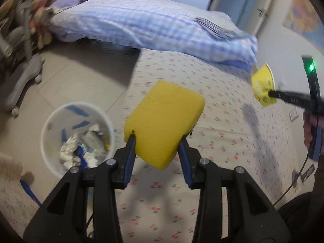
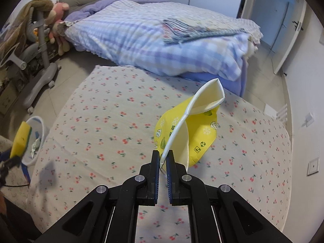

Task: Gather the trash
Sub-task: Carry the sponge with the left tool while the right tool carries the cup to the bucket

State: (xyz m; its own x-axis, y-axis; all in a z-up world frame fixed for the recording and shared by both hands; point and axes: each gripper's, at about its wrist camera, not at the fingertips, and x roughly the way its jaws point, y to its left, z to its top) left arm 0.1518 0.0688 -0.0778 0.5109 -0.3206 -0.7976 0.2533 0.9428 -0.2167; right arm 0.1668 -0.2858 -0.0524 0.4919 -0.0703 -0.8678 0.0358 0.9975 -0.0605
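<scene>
A yellow sponge (image 1: 163,121) hangs in the air, with my left gripper (image 1: 158,139) shut on its lower end. It hovers over the edge of the cherry-print mattress (image 1: 212,162), just right of a white trash bin (image 1: 50,125) on the floor holding crumpled paper. In the right wrist view the same sponge (image 2: 21,139) shows at the far left above the bin (image 2: 41,129). My right gripper (image 2: 163,154) is shut on the rim of a crushed yellow paper cup (image 2: 194,129), lifted above the mattress (image 2: 111,105). The left wrist view shows that cup (image 1: 262,87) at the right.
A bed with a checked purple-blue duvet (image 2: 154,40) and a folded fringed throw (image 2: 194,30) lies beyond the mattress. A grey wheeled chair base (image 2: 39,81) and plush toys (image 2: 58,14) stand at the left on the tiled floor. White doors (image 2: 287,30) are at the right.
</scene>
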